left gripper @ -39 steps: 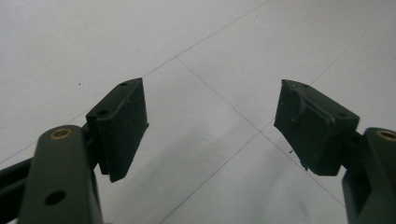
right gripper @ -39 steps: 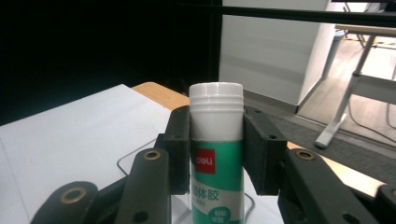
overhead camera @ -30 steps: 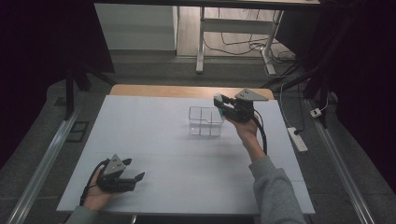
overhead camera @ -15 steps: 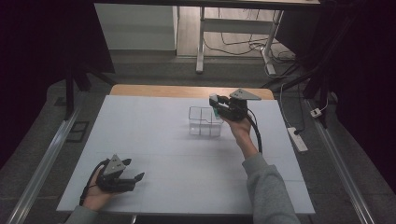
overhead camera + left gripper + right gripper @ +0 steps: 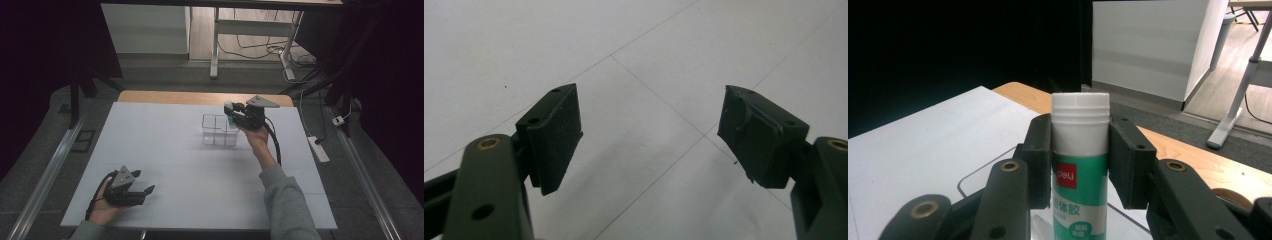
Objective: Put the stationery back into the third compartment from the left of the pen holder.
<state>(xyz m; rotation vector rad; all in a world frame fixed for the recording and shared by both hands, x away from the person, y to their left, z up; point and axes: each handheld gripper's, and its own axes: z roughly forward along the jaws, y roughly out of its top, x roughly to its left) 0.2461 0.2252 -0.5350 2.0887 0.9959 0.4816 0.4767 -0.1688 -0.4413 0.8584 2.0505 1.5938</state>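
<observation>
A glue stick with a white cap and a green and red label stands upright between the jaws of my right gripper, which is shut on it. In the high view my right gripper holds the glue stick just above the far right corner of a clear plastic box with compartments. Near the table's front left edge my left gripper rests low over the white surface. Its jaws stand open in the left gripper view with nothing between them.
The white table top has a wooden strip along its far edge. Desk legs and cables lie on the floor beyond. A power strip sits on the floor to the right.
My right gripper has drifted slightly left with the glue stick, nearer over the clear box. The left hand has not moved.
</observation>
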